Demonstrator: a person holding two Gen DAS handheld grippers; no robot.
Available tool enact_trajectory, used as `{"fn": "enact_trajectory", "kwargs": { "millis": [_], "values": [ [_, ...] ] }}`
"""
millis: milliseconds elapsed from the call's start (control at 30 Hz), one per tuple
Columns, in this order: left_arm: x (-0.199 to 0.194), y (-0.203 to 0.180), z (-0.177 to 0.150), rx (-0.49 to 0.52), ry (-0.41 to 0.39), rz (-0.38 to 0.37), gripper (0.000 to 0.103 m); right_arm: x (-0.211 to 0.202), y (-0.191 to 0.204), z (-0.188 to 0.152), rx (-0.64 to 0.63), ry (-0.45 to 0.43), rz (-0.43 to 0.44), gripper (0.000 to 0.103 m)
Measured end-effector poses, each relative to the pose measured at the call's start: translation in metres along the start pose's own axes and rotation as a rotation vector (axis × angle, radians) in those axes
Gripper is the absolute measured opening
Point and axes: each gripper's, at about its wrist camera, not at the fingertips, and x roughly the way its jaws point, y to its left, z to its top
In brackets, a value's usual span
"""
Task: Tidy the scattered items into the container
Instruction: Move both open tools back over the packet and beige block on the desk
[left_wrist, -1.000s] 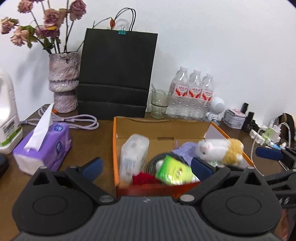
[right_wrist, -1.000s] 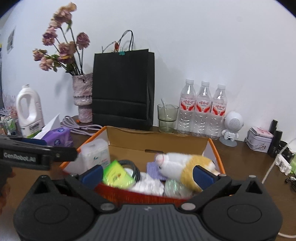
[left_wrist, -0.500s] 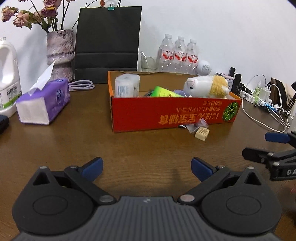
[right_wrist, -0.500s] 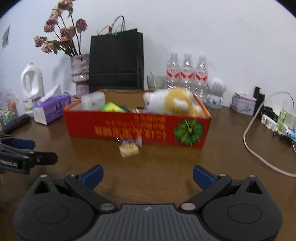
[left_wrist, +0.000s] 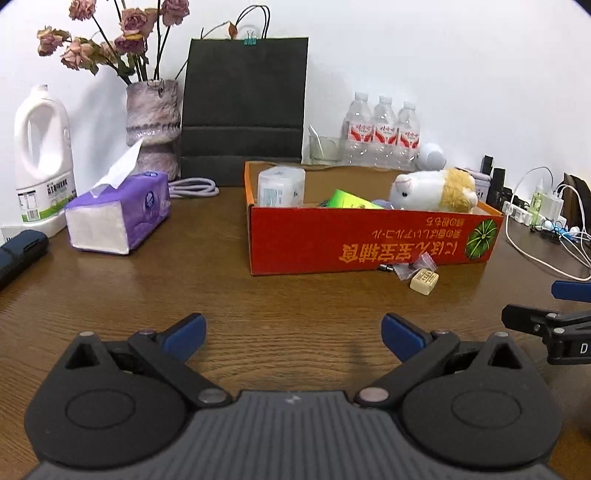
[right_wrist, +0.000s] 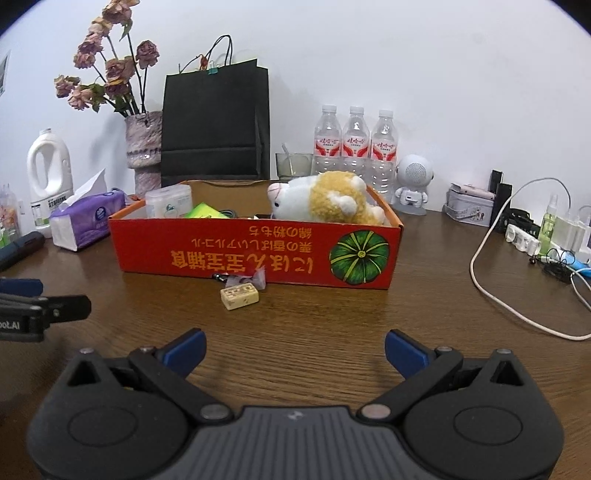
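Observation:
A red cardboard box (left_wrist: 369, 240) (right_wrist: 258, 251) stands on the brown table and holds a white and tan plush toy (left_wrist: 436, 190) (right_wrist: 325, 201), a white packet (left_wrist: 280, 186), a green packet (left_wrist: 351, 201) and other items. A cream mahjong tile (left_wrist: 424, 282) (right_wrist: 239, 296) and a small clear bag (left_wrist: 410, 267) (right_wrist: 247, 280) lie on the table against the box front. My left gripper (left_wrist: 291, 334) and right gripper (right_wrist: 293, 350) are both open and empty, low over the table in front of the box.
A purple tissue pack (left_wrist: 118, 218), white jug (left_wrist: 42, 158), vase of dried roses (left_wrist: 153, 122), black paper bag (left_wrist: 243, 107), water bottles (right_wrist: 354, 147), a glass (right_wrist: 293, 166), a white speaker (right_wrist: 412, 182) and a power strip with cables (right_wrist: 524, 236) surround the box.
Both grippers have drawn back from above the box to low over the table in front of it. The tile and bag on the table have come into view.

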Motion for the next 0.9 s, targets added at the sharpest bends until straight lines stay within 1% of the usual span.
{"fn": "enact_trajectory", "kwargs": {
  "millis": [167,400,700,800,900],
  "values": [
    [0.0,-0.004,0.0,0.025,-0.01,-0.003,0.103,0.001,0.004,0.0,-0.025,0.008,-0.001,0.103],
    [0.001,-0.002,0.0,0.007,-0.006,-0.007,0.103,0.002,0.005,0.0,-0.022,0.013,-0.007,0.103],
    [0.001,-0.003,-0.001,0.013,-0.003,-0.003,0.103,0.005,0.004,0.0,-0.018,0.027,0.003,0.103],
    [0.001,-0.002,-0.001,0.009,-0.002,0.008,0.103,0.014,0.005,0.004,-0.013,0.04,0.063,0.103],
    [0.001,-0.002,-0.001,0.027,0.002,0.0,0.103,0.033,0.009,0.015,-0.03,0.053,0.094,0.103]
  ]
}}
